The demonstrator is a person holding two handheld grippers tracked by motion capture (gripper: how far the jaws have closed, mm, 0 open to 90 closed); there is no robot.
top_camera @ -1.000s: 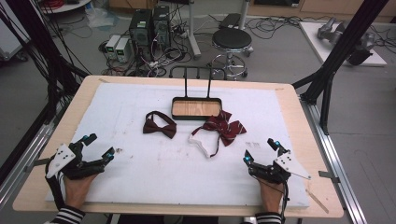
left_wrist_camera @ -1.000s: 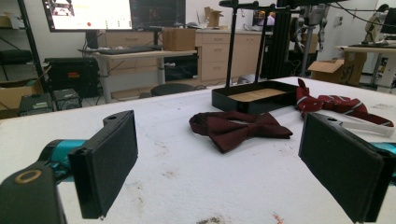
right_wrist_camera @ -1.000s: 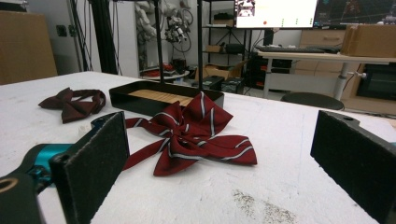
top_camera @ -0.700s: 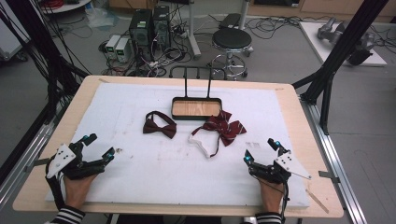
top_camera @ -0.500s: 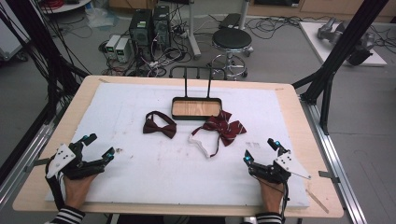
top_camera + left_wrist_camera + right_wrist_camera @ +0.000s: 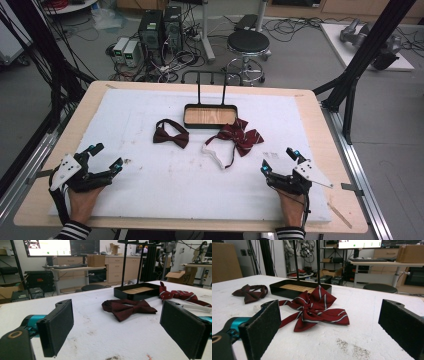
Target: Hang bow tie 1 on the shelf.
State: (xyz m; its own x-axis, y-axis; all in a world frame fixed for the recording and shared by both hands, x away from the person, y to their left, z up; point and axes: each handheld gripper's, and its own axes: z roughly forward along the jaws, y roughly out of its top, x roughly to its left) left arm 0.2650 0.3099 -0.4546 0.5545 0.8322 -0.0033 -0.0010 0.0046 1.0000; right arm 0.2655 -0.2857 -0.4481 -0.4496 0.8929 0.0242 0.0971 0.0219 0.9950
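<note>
My left hand-held gripper sits at the near left corner of the surface, jaws spread wide, nothing between them. My right hand-held gripper is at the near right, jaws also spread wide and empty. Both have black bodies with teal accents near the jaw bases and a grey three-cornered plate on top. In the gripper views the jaw pads are flat black rectangular blocks with a matte, slightly grainy face.

The surface is a white foam-like sheet, rough and speckled, with dirty grey smudges, laid on a light wooden tabletop.

Plain bow tie: dark maroon, soft woven fabric, classic pinched-middle shape with a band looped behind it. It lies flat left of centre, well ahead of my left hand-held gripper; in the left gripper view it sits between the two jaws' lines of sight, farther off.

Striped bow tie: brighter red, thin pale stripes, layered floppy loops and pointed tails, satin-like sheen. It lies right of centre, well ahead of the right hand-held gripper, and shows up front in the right gripper view. A white strap curls out of it on the near left side.

Tray: shallow black rectangular rim, rounded corners, light wood-grain floor, two thin black upright rods at its back. It stands just behind both ties, the striped one touching or nearly touching its right front corner.
</note>
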